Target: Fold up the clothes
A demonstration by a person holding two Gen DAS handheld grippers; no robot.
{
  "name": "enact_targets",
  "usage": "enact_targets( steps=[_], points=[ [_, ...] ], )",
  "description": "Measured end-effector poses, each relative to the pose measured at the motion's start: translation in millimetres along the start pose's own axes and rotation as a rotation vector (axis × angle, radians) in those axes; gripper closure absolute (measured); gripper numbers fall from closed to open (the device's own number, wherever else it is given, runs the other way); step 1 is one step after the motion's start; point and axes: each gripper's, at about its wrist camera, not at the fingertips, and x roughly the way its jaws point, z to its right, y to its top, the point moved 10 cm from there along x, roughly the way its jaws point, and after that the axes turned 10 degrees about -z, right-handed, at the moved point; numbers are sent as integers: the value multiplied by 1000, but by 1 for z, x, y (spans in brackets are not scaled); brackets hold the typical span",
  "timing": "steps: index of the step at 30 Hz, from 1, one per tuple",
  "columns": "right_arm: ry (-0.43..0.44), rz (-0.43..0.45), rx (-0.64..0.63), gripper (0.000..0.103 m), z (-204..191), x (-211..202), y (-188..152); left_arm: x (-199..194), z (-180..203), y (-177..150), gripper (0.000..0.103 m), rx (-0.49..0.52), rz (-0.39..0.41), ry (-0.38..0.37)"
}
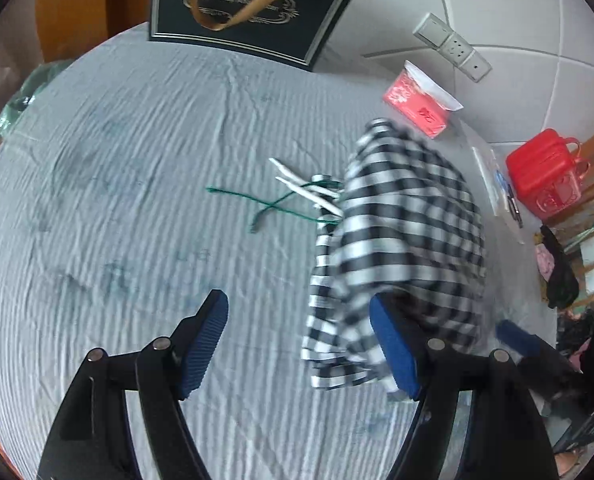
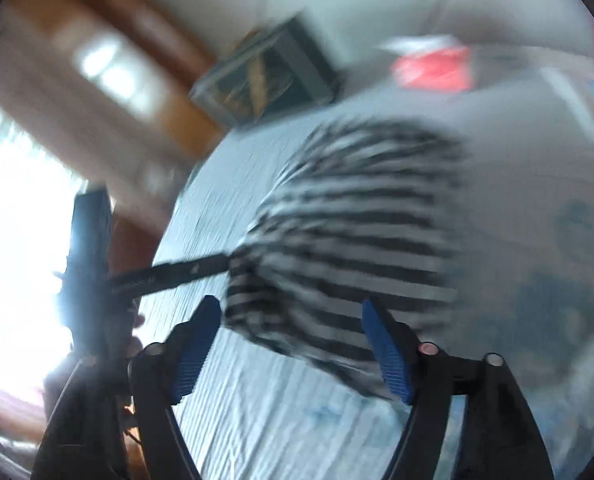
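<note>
1. The left gripper (image 1: 299,342) stands with its blue-padded jaws wide apart above the table, nothing pressed between the pads.
2. A black-and-white checked garment (image 1: 401,248) is draped in a bunched heap over and past the left gripper's right-hand finger (image 1: 393,348); it rises from the table rather than lying flat. Whether the cloth hangs on that finger or only sits behind it cannot be told.
3. The right gripper (image 2: 291,350) also has its jaws spread apart; its view is heavily blurred, and the checked garment (image 2: 349,232) shows beyond the fingertips, not pinched between the pads.
4. In the right wrist view the left gripper's black body (image 2: 93,272) appears at the left, one long finger reaching to the edge of the cloth.
5. The table is covered by a pale grey ribbed cloth (image 1: 137,200) with faint dark marks.
6. Just left of the garment lie a thin green cord (image 1: 257,204) and some white strips (image 1: 305,188).
7. At the far edge stands a black gift bag (image 1: 253,12) with a tan ribbon handle.
8. To the far right sits a red tissue pack (image 1: 419,102), near the tiled wall with a socket strip (image 1: 453,46).
9. Farther right stands a red plastic case (image 1: 545,172).
</note>
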Motion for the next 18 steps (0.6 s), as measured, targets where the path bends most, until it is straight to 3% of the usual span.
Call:
enact_targets(
  steps=[4, 7, 8, 9, 10, 13, 15, 18],
  points=[
    [-131, -7, 88, 28, 53, -16, -15, 14, 9, 4, 30, 24, -9, 32],
    [-126, -48, 111, 28, 49, 15, -20, 32, 20, 2, 30, 38, -36, 1],
    [-130, -50, 88, 38, 45, 24, -20, 34, 25, -1, 32, 52, -37, -10],
    [-134, -52, 64, 53, 41, 33, -20, 38, 31, -5, 43, 72, -47, -8],
    [-149, -96, 78, 101, 43, 42, -29, 46, 34, -12, 48, 92, -73, 26],
    [-186, -224, 109, 98, 54, 66, -54, 75, 25, -27, 48, 119, -149, 144],
    [-190, -262, 113, 98, 59, 70, -64, 87, 17, -36, 46, 105, -182, 146],
    [-154, -264, 146, 96, 64, 50, -67, 71, 19, -30, 45, 122, -172, 142]
  ],
)
